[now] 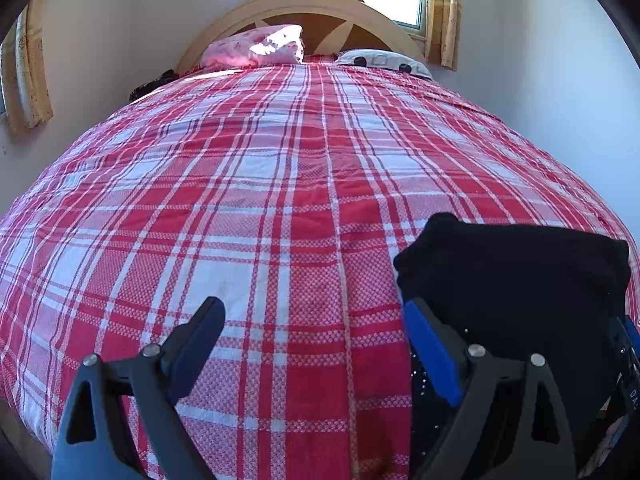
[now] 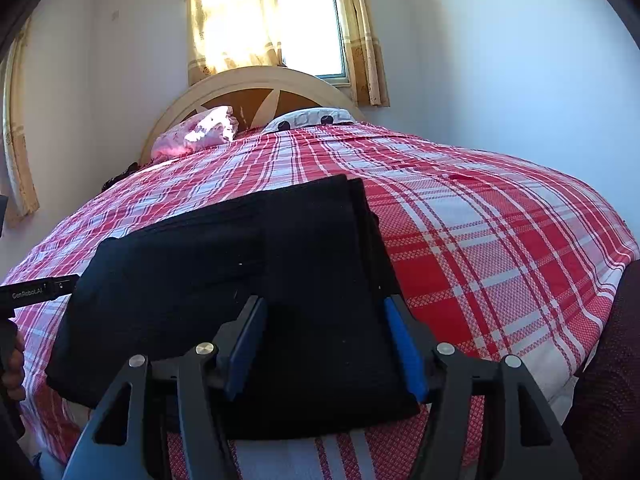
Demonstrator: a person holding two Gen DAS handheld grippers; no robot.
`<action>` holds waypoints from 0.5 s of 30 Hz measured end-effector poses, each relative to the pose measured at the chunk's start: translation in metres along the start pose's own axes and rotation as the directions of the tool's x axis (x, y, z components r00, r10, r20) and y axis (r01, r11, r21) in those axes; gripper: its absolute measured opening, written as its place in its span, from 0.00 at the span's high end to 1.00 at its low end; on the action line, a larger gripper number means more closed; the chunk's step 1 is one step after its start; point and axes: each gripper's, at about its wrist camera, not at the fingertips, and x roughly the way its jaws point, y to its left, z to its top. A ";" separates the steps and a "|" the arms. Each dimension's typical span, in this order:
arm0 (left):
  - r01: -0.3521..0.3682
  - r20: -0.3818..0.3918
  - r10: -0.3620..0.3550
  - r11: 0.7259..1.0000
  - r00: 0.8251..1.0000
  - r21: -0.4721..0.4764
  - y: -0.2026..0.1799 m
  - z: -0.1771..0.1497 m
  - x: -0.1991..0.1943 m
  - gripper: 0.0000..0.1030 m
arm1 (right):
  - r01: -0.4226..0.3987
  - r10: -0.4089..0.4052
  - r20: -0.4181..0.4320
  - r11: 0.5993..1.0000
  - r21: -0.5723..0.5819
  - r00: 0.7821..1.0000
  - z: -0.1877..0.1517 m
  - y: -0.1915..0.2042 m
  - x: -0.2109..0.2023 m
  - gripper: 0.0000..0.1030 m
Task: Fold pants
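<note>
The black pants [image 2: 240,300] lie folded in a compact block on the plaid bedspread [image 2: 500,240], lower centre of the right view, their long axis running lower left to upper right. Both the right gripper [image 2: 324,344] and left gripper [image 1: 312,344] are spread wide, holding nothing. A careless nudge could slide the layers apart.
</note>
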 end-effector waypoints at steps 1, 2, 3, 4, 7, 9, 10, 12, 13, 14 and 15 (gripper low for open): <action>0.002 -0.004 -0.002 1.000 1.000 -0.002 0.000 -0.001 0.000 0.09 | 0.002 -0.002 -0.002 1.000 -0.004 1.000 -0.001 0.001 0.000 0.38; 0.006 -0.005 -0.006 1.000 1.000 -0.004 0.000 -0.002 -0.001 0.09 | 0.004 -0.004 -0.005 1.000 -0.008 1.000 -0.001 0.002 0.000 0.37; 0.010 0.000 -0.010 1.000 1.000 -0.005 -0.001 -0.003 -0.003 0.09 | 0.006 -0.006 -0.007 1.000 -0.011 1.000 -0.002 0.002 -0.001 0.36; 0.015 0.007 -0.015 1.000 1.000 -0.002 -0.002 -0.004 -0.005 0.09 | 0.007 -0.007 -0.007 1.000 -0.013 1.000 -0.002 0.002 -0.001 0.36; 0.039 0.037 -0.040 0.999 0.999 0.025 -0.006 -0.005 -0.014 0.09 | 0.014 -0.014 -0.007 1.000 -0.023 1.000 -0.004 0.004 -0.001 0.35; 0.057 0.060 -0.059 0.998 0.996 0.040 -0.010 -0.004 -0.021 0.09 | 0.016 -0.016 -0.007 1.000 -0.024 1.000 -0.004 0.004 -0.001 0.34; 0.073 0.075 -0.076 0.996 0.994 0.047 -0.012 -0.003 -0.025 0.09 | 0.014 -0.014 -0.006 1.000 -0.023 1.000 -0.004 0.004 -0.001 0.34; 0.104 0.098 -0.110 0.992 0.989 0.065 -0.019 -0.003 -0.031 0.09 | 0.010 -0.010 -0.006 1.000 -0.021 1.000 -0.004 0.005 -0.001 0.33; 0.121 0.107 -0.129 0.989 0.986 0.079 -0.024 -0.003 -0.033 0.09 | 0.010 -0.010 -0.005 1.000 -0.022 1.000 -0.005 0.005 -0.001 0.33; 0.136 0.110 -0.146 0.986 0.983 0.093 -0.029 -0.003 -0.034 0.09 | 0.010 -0.010 -0.004 1.000 -0.024 1.000 -0.005 0.005 -0.001 0.33; 0.151 0.105 -0.164 0.982 0.981 0.114 -0.036 -0.005 -0.033 0.09 | 0.010 -0.011 -0.003 1.000 -0.023 1.000 -0.005 0.006 -0.001 0.33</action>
